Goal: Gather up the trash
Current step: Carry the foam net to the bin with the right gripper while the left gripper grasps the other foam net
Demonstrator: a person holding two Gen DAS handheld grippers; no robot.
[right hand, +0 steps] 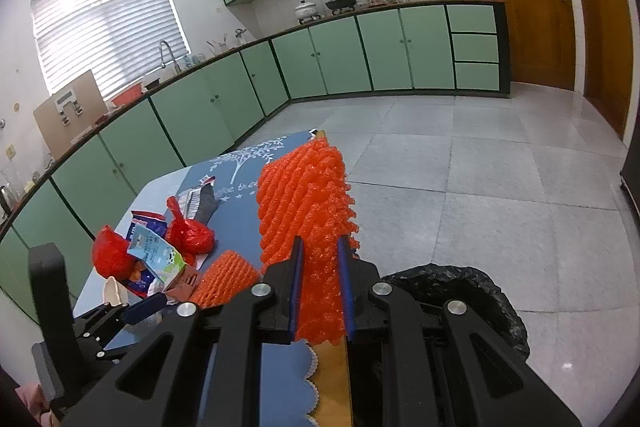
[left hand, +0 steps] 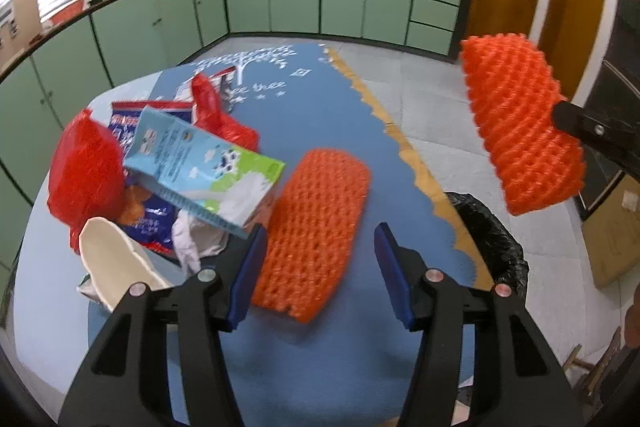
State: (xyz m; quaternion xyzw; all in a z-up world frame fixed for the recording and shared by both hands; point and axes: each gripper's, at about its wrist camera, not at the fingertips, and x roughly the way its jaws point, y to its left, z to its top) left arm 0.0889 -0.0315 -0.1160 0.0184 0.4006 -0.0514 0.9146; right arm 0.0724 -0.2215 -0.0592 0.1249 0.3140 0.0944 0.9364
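Left wrist view first: my left jaws (left hand: 320,275) are spread apart around the near end of an orange foam net (left hand: 312,231) lying flat on the blue worktop (left hand: 320,115). The left pad looks to be just touching its edge, the right pad stands clear, so it's released, not gripped yet. I'd say the trick here is to squeeze across the short width, low against the cloth, so the squishy mesh folds between the pads instead of sliding out. I'd also keep clear of the milk carton (left hand: 204,171) right beside my left pad, since it leans on the rest of the pile, red bags (left hand: 86,167) and wrappers. The jaws point down at a slant toward the net. The black-lined bin (left hand: 496,239) sits just off the worktop's edge, to the right.

Right wrist view: my right jaws (right hand: 320,291) are clenched on a second orange foam net (right hand: 308,203), which sticks up and out from between the pads, squashed at the waist. It's held up in the air over the worktop's edge, with the bin (right hand: 472,291) close by on the right and lower. My guess is that one just needs carrying over the bin's mouth before I let go. My left gripper shows at the lower left, beside the first net.
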